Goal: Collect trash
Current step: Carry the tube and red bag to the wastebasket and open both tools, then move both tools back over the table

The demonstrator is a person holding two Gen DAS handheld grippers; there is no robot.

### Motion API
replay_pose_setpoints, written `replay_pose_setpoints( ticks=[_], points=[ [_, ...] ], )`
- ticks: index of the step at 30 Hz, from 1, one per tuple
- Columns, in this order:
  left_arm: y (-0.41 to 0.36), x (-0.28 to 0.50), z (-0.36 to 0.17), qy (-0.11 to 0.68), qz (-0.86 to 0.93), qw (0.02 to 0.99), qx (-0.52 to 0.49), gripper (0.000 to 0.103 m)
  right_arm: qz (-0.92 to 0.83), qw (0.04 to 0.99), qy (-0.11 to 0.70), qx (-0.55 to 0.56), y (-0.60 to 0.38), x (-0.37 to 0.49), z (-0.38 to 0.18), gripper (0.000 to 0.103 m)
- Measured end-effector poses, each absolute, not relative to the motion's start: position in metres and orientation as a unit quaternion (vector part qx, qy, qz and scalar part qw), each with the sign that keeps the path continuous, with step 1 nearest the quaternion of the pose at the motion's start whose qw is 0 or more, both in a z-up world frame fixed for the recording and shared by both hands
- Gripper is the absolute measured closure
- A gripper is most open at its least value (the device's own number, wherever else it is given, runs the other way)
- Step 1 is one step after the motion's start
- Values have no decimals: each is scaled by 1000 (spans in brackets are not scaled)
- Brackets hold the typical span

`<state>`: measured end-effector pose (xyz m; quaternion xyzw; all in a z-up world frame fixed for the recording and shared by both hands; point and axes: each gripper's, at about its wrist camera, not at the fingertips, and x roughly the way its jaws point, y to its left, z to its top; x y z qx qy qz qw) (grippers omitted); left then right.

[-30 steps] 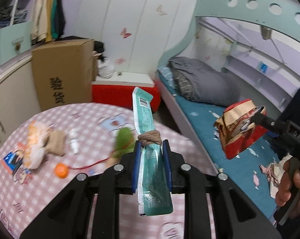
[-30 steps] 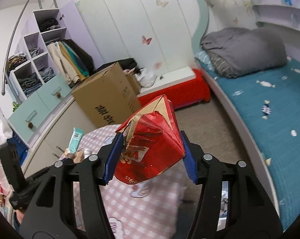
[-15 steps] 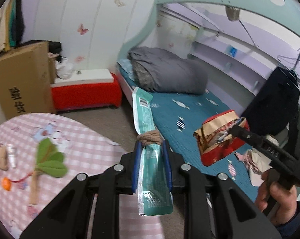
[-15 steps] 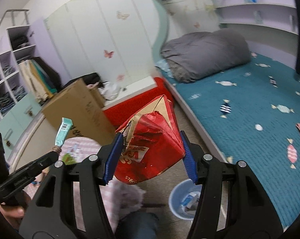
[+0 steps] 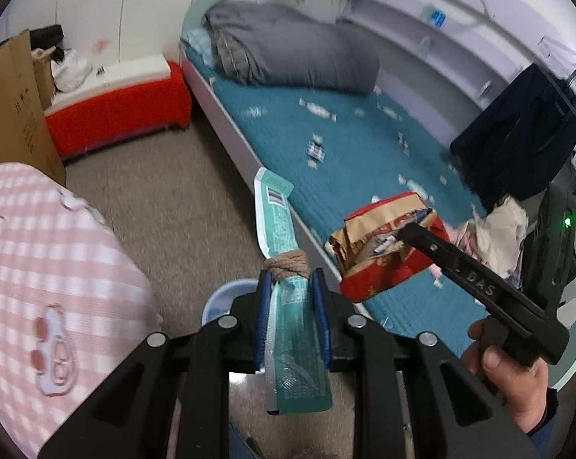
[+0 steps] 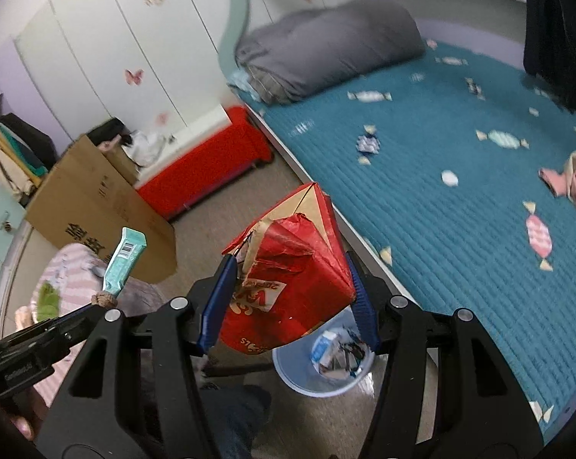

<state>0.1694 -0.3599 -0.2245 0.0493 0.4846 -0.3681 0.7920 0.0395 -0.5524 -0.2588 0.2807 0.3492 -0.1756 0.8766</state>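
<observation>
My left gripper [image 5: 291, 287] is shut on a long teal wrapper [image 5: 284, 260] with a brown band tied round its middle; it also shows in the right wrist view [image 6: 124, 264]. My right gripper [image 6: 288, 290] is shut on a crumpled red snack bag [image 6: 288, 279], which shows at the right of the left wrist view [image 5: 379, 256]. A pale blue trash bin [image 6: 318, 378] with scraps inside stands on the floor just below the red bag. Its rim shows behind my left fingers [image 5: 221, 298].
A round table with a pink checked cloth [image 5: 50, 267] lies to the left. A bed with a teal quilt [image 6: 460, 199] and grey bedding [image 6: 326, 49] fills the right. A cardboard box [image 6: 92, 206] and a red bench [image 6: 207, 168] stand behind.
Both grippers have swung right and downward, away from the table, each keeping its trash. The blue bin has come into view under them.
</observation>
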Motion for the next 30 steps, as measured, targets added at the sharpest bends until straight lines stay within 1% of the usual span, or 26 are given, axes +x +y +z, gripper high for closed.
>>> replay_pose_setpoints(
  ticks=[5, 13, 18, 19, 20, 21, 22, 23, 25, 26, 28, 30],
  points=[
    [-384, 177, -259, 524, -359, 769, 76, 82, -172, 861, 375, 296, -558, 49, -291, 47],
    [-413, 188, -293, 559, -347, 746, 104, 81, -168, 841, 411, 311, -567, 67, -330, 47],
    [-427, 199, -324, 589, -330, 728, 118, 81, -158, 826, 438, 318, -570, 83, -358, 46],
    [-428, 203, -330, 598, -327, 722, 118, 71, -153, 822, 445, 321, -569, 87, -366, 45],
    [-430, 207, -338, 610, -320, 716, 118, 45, -149, 819, 450, 324, -569, 90, -372, 45],
    [-431, 210, -342, 615, -312, 715, 119, 33, -145, 815, 455, 327, -568, 92, -378, 44],
    [-429, 213, -344, 612, -299, 722, 121, 24, -140, 810, 461, 335, -568, 95, -387, 38],
    [-426, 214, -345, 609, -293, 727, 121, 23, -136, 806, 464, 343, -567, 96, -392, 33],
    [-423, 218, -346, 612, -278, 730, 120, 20, -134, 796, 471, 355, -567, 97, -404, 21],
    [-420, 220, -346, 615, -271, 732, 115, 19, -135, 793, 473, 360, -567, 97, -408, 18],
    [-417, 221, -343, 614, -267, 735, 107, 19, -138, 788, 476, 366, -566, 95, -410, 10],
    [-417, 220, -338, 605, -268, 742, 108, 18, -149, 787, 476, 364, -568, 92, -408, 6]
  ],
)
